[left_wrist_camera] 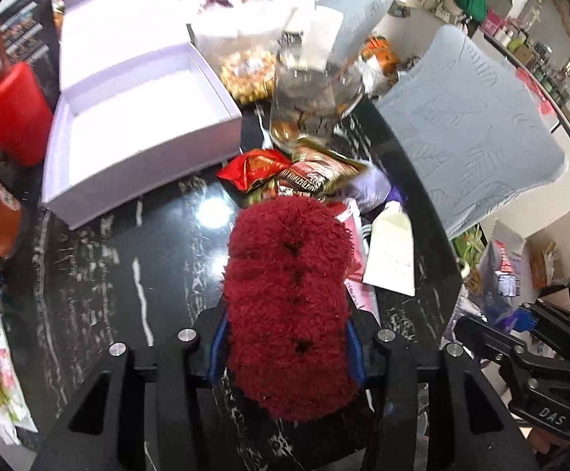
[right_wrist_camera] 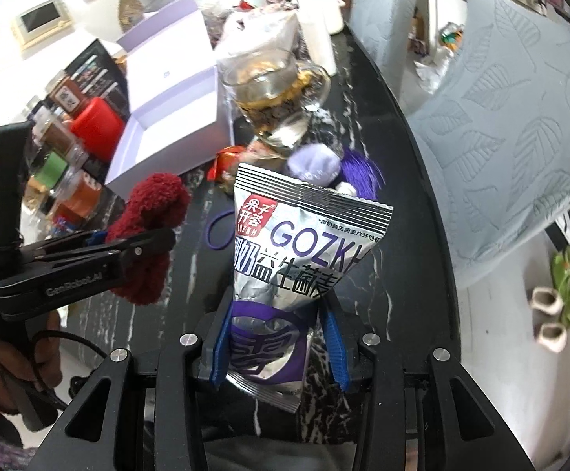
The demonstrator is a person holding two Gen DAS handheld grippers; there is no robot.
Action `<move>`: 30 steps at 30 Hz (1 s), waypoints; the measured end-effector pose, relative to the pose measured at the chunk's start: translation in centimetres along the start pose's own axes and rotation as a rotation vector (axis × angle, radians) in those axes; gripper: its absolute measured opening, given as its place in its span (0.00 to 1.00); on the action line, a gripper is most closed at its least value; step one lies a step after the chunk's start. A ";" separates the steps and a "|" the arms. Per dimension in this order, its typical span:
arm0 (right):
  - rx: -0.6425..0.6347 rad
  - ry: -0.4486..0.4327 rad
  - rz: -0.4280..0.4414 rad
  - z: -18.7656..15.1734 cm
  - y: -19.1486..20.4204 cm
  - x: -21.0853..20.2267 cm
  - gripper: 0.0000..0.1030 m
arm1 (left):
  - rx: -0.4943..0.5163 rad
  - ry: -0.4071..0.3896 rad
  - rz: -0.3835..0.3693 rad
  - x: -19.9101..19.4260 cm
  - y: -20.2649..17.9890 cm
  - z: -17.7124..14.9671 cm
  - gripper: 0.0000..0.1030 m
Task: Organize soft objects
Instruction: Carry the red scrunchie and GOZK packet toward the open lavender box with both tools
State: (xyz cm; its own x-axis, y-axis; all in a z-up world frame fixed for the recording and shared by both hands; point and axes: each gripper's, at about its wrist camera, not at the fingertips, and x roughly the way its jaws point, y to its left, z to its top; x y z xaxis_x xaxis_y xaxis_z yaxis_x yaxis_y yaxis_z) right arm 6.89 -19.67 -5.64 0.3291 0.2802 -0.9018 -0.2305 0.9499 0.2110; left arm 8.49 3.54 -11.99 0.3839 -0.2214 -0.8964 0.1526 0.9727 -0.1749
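Observation:
My left gripper (left_wrist_camera: 285, 349) is shut on a fuzzy dark red soft item (left_wrist_camera: 289, 294) and holds it above the black marble table (left_wrist_camera: 128, 274). The same item shows in the right wrist view (right_wrist_camera: 147, 227), clamped in the left gripper (right_wrist_camera: 143, 247). My right gripper (right_wrist_camera: 277, 345) is shut on a silver and purple snack packet (right_wrist_camera: 285, 259), held upright. An open white box (left_wrist_camera: 139, 117) stands on the table at the back left; it also shows in the right wrist view (right_wrist_camera: 171, 110). The right gripper appears at the right edge of the left wrist view (left_wrist_camera: 520, 337).
A glass jug (left_wrist_camera: 312, 98) with tea stands mid-table. Red and gold snack packets (left_wrist_camera: 285, 172) lie in front of it. A lilac soft pouch (right_wrist_camera: 316, 165) with a purple tassel and a purple hair band (right_wrist_camera: 218, 231) lie on the table. Grey cushioned chairs (left_wrist_camera: 469, 125) stand right. A red container (left_wrist_camera: 14, 110) and jars stand left.

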 end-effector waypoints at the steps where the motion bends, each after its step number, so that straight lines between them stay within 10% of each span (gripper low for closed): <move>1: -0.012 -0.006 0.007 0.1 0.1 -0.2 0.39 | -0.004 -0.013 0.005 -0.7 -0.1 -0.1 0.45; 30: -0.329 -0.047 0.235 2.4 4.9 -2.3 0.22 | -0.249 -0.206 0.144 -9.3 0.4 -3.6 0.46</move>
State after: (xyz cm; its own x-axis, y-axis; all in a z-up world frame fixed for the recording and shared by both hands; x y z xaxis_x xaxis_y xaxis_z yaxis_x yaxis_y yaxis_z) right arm 7.18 -15.36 -1.59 0.2727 0.4976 -0.8234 -0.5828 0.7664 0.2701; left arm 1.72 6.24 -5.21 0.5651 -0.0655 -0.8224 -0.1338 0.9764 -0.1697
